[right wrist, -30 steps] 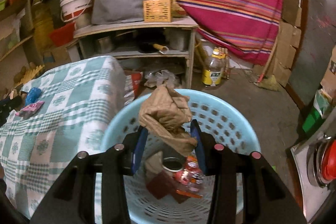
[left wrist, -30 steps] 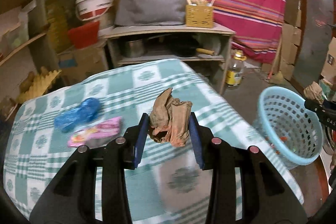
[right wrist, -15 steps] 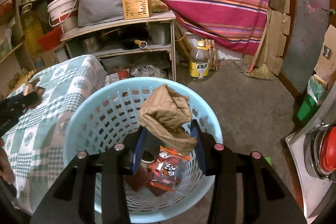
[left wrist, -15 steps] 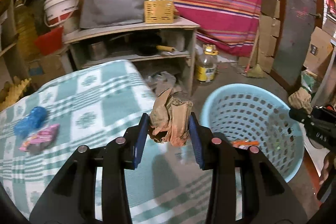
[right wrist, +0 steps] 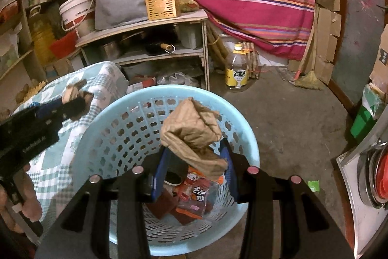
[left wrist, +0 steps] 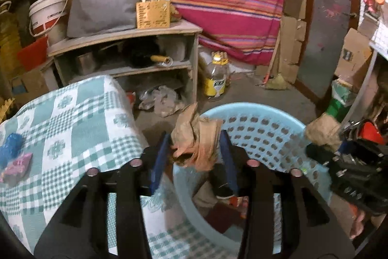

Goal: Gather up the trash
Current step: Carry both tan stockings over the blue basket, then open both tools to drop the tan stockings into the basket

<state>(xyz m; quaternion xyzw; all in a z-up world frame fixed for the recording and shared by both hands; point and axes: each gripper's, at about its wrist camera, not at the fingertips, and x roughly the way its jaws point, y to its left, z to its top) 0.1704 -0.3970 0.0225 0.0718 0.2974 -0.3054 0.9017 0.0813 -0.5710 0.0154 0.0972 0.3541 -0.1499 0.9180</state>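
Left wrist view: the left gripper (left wrist: 194, 158) hangs over the near rim of the round pale-blue perforated plastic basket (left wrist: 266, 123). Between its blue pads sits a crumpled brown paper wad (left wrist: 197, 137); the jaws have just been opening, a gap shows along the right pad, and I cannot tell whether the left pad still touches the paper. To the left, the table under a green-and-white checked cloth (left wrist: 72, 128) ends just beside the basket, its corner drooping toward the floor. A blue crumpled wrapper (left wrist: 11, 145) and a pink snack packet (left wrist: 15, 165) lie near the cloth's far left edge. Bare concrete floor (left wrist: 254, 91) opens beyond the basket up to a clear yellow-labelled bottle (left wrist: 217, 78) and a grey wooden shelf unit (left wrist: 126, 52). At the right, the right gripper (left wrist: 322, 141) carries its own paper over the basket's far rim.

Right wrist view: the right gripper (right wrist: 195, 163) is clenched on a second crumpled brown paper bag (right wrist: 194, 135), held above the basket (right wrist: 97, 128) interior, where red snack wrappers (right wrist: 194, 196) lie on the bottom. The left gripper (right wrist: 72, 103) reaches in over the table edge (right wrist: 106, 79), a hand (right wrist: 26, 198) behind it. Open floor (right wrist: 291, 118) spreads to the right.
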